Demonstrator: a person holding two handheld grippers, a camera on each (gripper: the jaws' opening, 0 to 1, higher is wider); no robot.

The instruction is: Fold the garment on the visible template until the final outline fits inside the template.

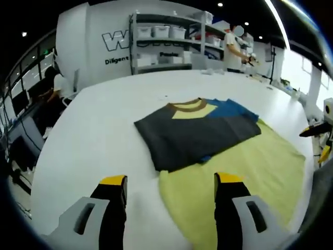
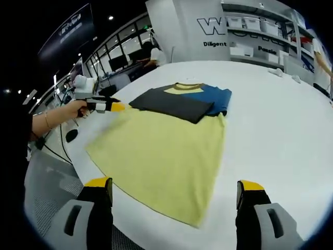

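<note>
A T-shirt lies flat on the white table (image 1: 99,120). Its yellow body (image 1: 255,161) spreads toward me. A dark grey panel (image 1: 197,133) is folded over the top, beside a blue part (image 1: 234,108) and a brown collar (image 1: 188,106). My left gripper (image 1: 171,179) is open, its jaws astride the yellow cloth's near corner. My right gripper (image 2: 175,184) is open too, above the yellow hem (image 2: 161,153). The right gripper view also has the grey fold (image 2: 171,104), the blue part (image 2: 212,97) and my left gripper (image 2: 115,107), held by a hand beside the shirt.
Shelves with white bins (image 1: 166,36) stand behind the table, and a person (image 1: 234,49) works near them. Another person (image 1: 57,86) sits at the left. The table edge (image 2: 83,159) drops to grey floor (image 2: 47,177) with cables. Bare table (image 2: 281,120) lies right of the shirt.
</note>
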